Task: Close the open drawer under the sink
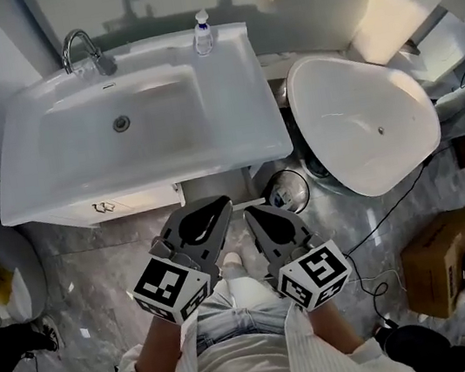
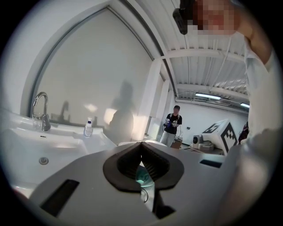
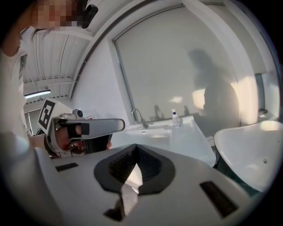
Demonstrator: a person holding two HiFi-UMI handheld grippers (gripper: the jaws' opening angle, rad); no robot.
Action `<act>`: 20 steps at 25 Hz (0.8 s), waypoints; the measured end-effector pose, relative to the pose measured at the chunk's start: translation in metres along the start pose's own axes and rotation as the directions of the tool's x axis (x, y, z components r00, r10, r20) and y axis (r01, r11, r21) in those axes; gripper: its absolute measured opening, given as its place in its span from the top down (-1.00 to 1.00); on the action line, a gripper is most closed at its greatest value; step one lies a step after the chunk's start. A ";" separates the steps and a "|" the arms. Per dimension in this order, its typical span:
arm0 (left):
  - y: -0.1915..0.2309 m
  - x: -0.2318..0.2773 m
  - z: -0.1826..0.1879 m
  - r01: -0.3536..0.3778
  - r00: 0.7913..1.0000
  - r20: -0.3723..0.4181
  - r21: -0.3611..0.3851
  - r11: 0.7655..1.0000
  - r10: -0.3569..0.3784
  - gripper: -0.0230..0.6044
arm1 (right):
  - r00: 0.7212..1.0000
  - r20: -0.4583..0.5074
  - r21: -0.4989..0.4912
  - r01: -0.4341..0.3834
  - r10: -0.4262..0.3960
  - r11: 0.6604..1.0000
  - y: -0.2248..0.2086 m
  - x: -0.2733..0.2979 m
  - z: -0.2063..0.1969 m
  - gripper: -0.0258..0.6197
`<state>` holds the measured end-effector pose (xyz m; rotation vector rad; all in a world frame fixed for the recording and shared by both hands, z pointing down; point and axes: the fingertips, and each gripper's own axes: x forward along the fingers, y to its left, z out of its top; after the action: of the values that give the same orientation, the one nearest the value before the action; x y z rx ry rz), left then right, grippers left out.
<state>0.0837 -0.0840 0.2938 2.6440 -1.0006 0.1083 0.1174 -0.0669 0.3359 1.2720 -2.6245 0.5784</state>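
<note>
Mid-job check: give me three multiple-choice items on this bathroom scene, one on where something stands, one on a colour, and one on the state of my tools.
1. Where does the soap bottle stand?
A. on the back edge of the sink, right of the faucet
B. down in the basin
C. on the floor

2. What colour is the sink?
A. black
B. white
C. green

3. How do the left tool and right tool stand?
A. jaws wide apart
B. clamped on the soap bottle
C. jaw tips together, nothing held

Answers:
1 A, since the head view shows the bottle on the back rim, to the faucet's right.
2 B, since the basin and rim are plainly white.
3 C, since each gripper view shows the tips meeting with nothing between them.
</note>
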 end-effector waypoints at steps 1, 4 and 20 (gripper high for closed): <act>0.001 -0.001 -0.002 -0.003 1.000 -0.002 -0.002 1.000 0.003 0.88 | 1.000 -0.002 0.000 -0.007 0.007 1.000 0.001 0.002 -0.001 0.89; 0.005 -0.007 -0.008 -0.020 1.000 -0.011 -0.008 1.000 0.020 0.88 | 1.000 -0.017 0.000 -0.018 0.018 1.000 0.006 0.010 -0.006 0.89; 0.026 -0.010 -0.058 -0.072 0.997 -0.040 -0.060 0.996 0.069 0.88 | 0.996 -0.090 0.021 -0.011 0.012 1.000 0.003 0.034 -0.049 0.89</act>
<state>0.0612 -0.0782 0.3543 2.5426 -1.0678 0.1406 0.0928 -0.0694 0.3901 1.2079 -2.5606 0.6497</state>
